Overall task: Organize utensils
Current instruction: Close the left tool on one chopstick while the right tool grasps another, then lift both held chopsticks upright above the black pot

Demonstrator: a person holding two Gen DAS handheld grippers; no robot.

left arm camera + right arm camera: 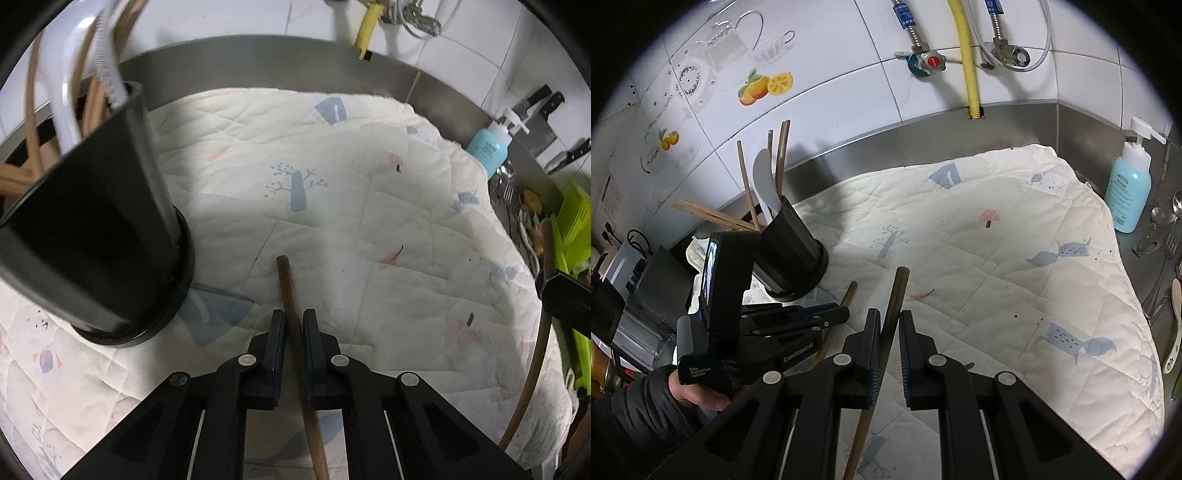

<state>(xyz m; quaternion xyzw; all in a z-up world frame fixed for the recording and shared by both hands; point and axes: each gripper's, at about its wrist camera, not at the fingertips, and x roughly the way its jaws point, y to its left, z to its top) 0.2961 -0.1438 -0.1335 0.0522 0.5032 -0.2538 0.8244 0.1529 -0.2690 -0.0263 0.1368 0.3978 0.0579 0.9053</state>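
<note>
Both grippers are closed on chopsticks: left gripper [294, 323] pinches a brown chopstick [288, 288] above the quilted cloth [369, 184], near the tilted black utensil holder [110, 236] toward its left edge; right gripper [889, 325] clamps a darker chopstick [897, 291], slanting up over the cloth.

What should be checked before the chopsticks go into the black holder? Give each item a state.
1. Left gripper shut on its chopstick: ok.
2. Right gripper shut on the darker chopstick: ok.
3. Black holder upright: not ok, it tilts on the quilted cloth.
4. Room in the holder: cannot tell; chopsticks and a white utensil already stand in it.
5. Path from the grippers to the holder clear: ok.
</note>
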